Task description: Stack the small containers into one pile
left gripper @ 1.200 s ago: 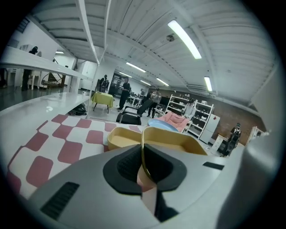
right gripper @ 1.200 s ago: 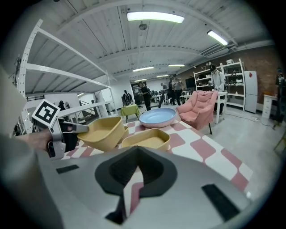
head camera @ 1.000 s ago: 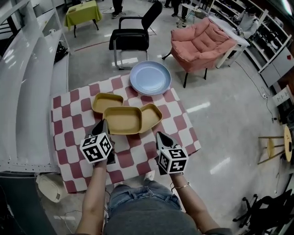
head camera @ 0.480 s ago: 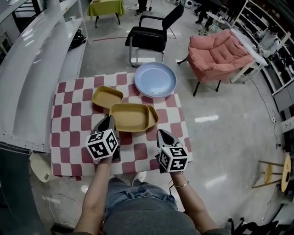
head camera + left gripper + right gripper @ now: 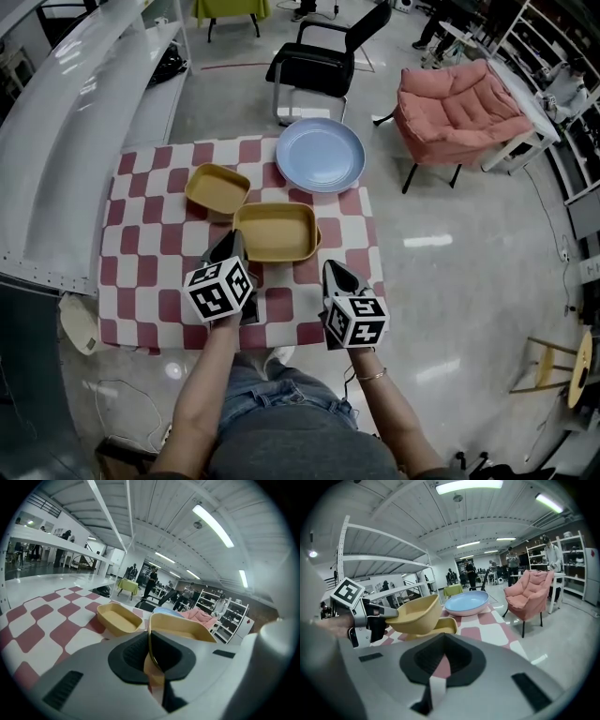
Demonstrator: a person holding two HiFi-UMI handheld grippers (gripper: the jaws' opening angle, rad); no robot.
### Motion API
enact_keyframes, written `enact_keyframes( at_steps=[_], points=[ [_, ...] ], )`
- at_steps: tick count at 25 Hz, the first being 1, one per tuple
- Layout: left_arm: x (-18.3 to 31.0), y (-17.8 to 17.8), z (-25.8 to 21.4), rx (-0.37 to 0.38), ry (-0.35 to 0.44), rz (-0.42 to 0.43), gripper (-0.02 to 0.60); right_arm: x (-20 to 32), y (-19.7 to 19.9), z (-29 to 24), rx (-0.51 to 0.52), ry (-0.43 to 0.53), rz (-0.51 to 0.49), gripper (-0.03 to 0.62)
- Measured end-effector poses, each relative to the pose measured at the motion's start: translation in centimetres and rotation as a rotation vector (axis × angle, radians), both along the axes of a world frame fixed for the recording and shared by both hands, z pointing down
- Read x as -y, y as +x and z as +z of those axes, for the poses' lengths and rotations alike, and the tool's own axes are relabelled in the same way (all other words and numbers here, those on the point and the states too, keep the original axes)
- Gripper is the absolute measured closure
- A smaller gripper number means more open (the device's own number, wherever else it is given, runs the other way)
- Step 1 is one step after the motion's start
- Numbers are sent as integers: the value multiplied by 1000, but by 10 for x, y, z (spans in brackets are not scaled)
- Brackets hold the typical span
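Observation:
My left gripper (image 5: 235,247) is shut on the near rim of a yellow container (image 5: 275,232) and holds it above the checkered table (image 5: 141,244). In the left gripper view the rim (image 5: 151,641) runs between the pads, and the tub (image 5: 183,628) stretches away beyond them. The right gripper view shows that lifted container (image 5: 414,615) hanging over a second yellow one (image 5: 439,627) on the cloth. A third yellow container (image 5: 217,190) rests at the back left (image 5: 117,618). My right gripper (image 5: 335,275) hovers to the right of the held one, shut and empty (image 5: 440,665).
A pale blue plate (image 5: 320,155) sits at the table's far edge. Beyond the table stand a black chair (image 5: 324,58) and a pink armchair (image 5: 457,108). A white shelf (image 5: 66,122) runs along the left side. The table's near edge is just under my grippers.
The held yellow container has shifted right, from beside the right-hand container to over it, covering it in the head view. Both grippers keep their jaw state.

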State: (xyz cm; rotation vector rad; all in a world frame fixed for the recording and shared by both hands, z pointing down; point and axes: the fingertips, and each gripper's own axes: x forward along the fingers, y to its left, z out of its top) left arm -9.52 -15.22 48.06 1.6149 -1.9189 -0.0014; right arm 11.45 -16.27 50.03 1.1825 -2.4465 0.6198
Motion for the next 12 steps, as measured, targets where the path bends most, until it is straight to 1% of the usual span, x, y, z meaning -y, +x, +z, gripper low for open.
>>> enact_keyframes(
  at_steps=[5, 12],
  points=[
    [6, 2, 0, 4, -1, 11, 554, 5, 1, 3, 7, -8, 24, 585],
    [13, 4, 4, -4, -6, 52, 554, 9, 1, 3, -2, -3, 81, 584]
  ],
)
